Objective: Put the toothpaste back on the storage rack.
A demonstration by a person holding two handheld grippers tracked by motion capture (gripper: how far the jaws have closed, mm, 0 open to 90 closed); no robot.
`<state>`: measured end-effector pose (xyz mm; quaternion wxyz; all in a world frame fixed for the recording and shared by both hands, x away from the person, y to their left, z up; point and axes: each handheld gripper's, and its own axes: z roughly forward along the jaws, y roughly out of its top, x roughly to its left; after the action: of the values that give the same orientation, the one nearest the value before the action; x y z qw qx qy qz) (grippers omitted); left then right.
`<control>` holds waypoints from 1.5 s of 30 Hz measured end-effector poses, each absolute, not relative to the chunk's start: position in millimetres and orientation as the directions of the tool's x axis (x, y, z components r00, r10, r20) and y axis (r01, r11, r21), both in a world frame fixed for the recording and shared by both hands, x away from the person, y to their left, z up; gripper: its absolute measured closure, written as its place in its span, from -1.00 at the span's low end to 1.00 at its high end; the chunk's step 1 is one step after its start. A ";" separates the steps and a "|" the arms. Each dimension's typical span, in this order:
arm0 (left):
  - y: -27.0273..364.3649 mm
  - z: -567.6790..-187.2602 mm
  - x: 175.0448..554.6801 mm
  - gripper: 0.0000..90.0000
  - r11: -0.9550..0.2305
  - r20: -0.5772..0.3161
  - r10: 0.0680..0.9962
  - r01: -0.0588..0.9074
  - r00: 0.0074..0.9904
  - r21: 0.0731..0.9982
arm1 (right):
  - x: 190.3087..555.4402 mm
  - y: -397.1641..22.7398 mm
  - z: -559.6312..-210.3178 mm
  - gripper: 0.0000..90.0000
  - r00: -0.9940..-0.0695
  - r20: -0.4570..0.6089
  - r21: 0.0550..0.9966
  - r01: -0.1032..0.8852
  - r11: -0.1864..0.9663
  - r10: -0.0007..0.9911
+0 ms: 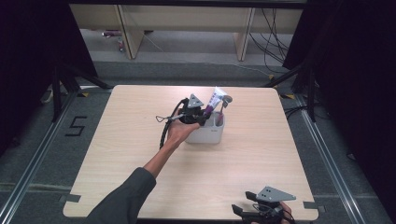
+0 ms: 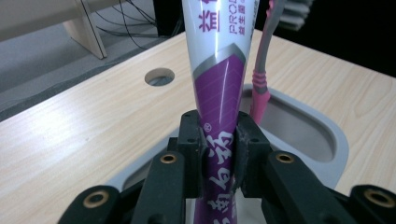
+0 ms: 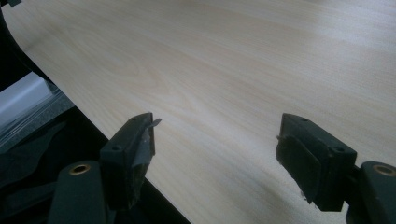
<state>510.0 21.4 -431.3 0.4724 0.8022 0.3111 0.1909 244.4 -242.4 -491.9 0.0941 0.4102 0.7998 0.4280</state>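
A white and purple toothpaste tube [image 1: 215, 97] [image 2: 219, 79] stands upright in a pale grey holder [image 1: 208, 132] [image 2: 334, 140] near the middle of the table. My left gripper [image 1: 204, 115] [image 2: 219, 135] is shut on the tube's purple lower part, with both pads pressed against it. Beside the tube, a pink and grey toothbrush [image 1: 223, 105] [image 2: 261, 70] stands in the same holder. My right gripper [image 1: 240, 211] [image 3: 215, 149] rests at the table's front right edge, open, with nothing between its fingers.
The light wooden table [image 1: 140, 140] has a round hole [image 2: 159, 76] in its top beyond the holder. Black stands and cables lie on the floor around the table, and desk legs stand at the back.
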 end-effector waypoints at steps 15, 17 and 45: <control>29.1 -418.4 502.1 0.23 -0.316 -0.010 0.693 0.317 0.721 0.894 | 242.9 -241.3 -491.6 -0.37 -0.639 0.196 0.742 0.592 0.313 0.744; 32.9 -413.7 501.9 0.16 -0.308 -0.007 0.704 0.314 0.710 0.898 | 242.4 -240.5 -491.9 -0.37 -0.635 0.203 0.739 0.599 0.309 0.745; 70.1 -379.8 472.4 -0.18 -0.276 -0.047 0.688 0.321 0.724 0.906 | 243.0 -240.1 -492.4 -0.37 -0.634 0.189 0.740 0.594 0.315 0.750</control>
<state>472.4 70.1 -379.8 0.5070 0.7779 0.3243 0.1809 243.0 -240.1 -492.4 0.0952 0.4173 0.8052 0.4104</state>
